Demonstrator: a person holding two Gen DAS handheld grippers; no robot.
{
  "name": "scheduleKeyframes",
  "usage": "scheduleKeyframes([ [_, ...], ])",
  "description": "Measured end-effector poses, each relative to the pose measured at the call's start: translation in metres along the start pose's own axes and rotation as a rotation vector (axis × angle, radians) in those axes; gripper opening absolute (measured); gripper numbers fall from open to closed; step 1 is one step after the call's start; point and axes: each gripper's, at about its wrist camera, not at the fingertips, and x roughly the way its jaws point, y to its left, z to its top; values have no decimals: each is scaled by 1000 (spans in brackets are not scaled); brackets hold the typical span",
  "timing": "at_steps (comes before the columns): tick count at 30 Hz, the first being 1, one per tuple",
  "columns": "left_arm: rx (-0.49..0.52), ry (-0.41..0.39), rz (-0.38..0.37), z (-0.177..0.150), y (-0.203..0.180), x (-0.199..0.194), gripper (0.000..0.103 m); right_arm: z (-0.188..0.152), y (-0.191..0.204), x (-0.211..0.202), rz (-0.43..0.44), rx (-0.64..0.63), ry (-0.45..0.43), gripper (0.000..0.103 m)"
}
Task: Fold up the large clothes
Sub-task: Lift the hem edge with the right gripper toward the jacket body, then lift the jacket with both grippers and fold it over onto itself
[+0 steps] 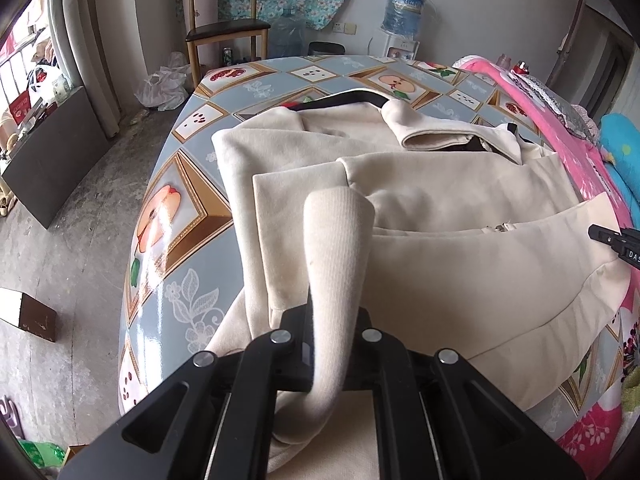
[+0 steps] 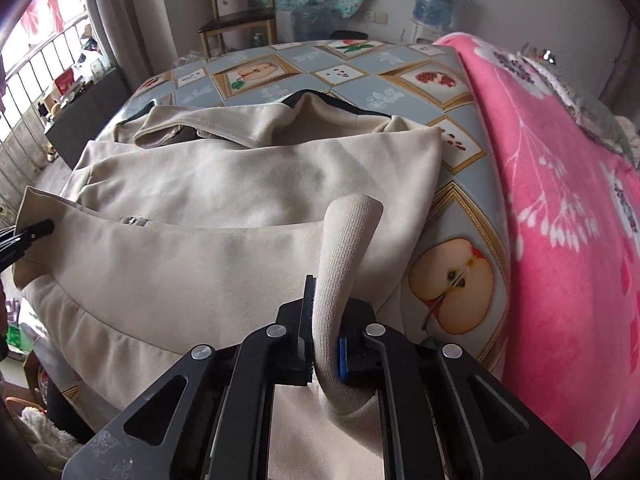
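A large cream jacket with a dark lining lies spread over the fruit-patterned tablecloth, its zipper pull near the middle. My left gripper is shut on a ribbed cream band at the garment's near left corner; the band stands up between the pads. In the right wrist view the same jacket fills the table, and my right gripper is shut on the ribbed band at the near right corner. Each gripper's black tip shows at the edge of the other view.
A pink flowered blanket covers the table's right side, with a blue cushion beyond. A wooden chair and water bottles stand behind the table. A small box lies on the concrete floor at left.
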Motion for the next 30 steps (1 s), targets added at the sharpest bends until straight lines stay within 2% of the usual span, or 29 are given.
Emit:
scheduleKeyframes([
  [12,38,-8,60,2,-10,-1,6,-5,12,-7,-90,-50,-34,8],
  [19,88,-79,95,7,-20,-19,5,-4,12,-27,-110,-41,-89,8],
  [30,122,-182,107,24,-30,-49,5,8,8,-52,-117,-8,-164,7],
])
